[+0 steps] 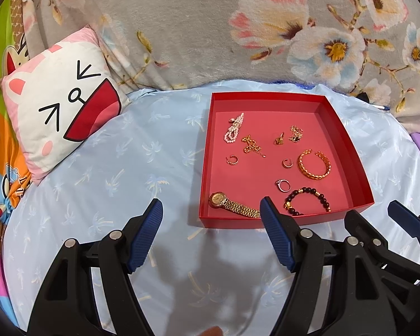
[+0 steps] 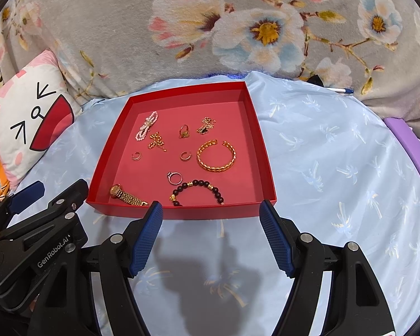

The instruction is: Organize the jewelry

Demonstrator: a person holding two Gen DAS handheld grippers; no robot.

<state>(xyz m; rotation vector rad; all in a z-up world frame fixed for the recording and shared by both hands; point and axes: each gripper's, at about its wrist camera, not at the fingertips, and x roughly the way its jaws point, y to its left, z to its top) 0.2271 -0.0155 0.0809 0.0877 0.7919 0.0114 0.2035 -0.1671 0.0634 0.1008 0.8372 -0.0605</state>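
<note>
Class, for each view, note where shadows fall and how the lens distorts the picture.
Left wrist view: the left hand-held gripper casts a dark shadow on the blue sheet; the red tray bows outward. Right wrist view: similar shadow below the right hand-held gripper; dark fisheye corners.

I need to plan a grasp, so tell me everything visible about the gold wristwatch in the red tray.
The gold wristwatch has a round pale dial in a gold case and a shiny linked band that looks like metal. It lies flat on the floor of the red tray, in the near left corner, with the dial toward the left wall and the band trailing right along the front wall. No other jewelry touches it, and neither gripper does.
</note>
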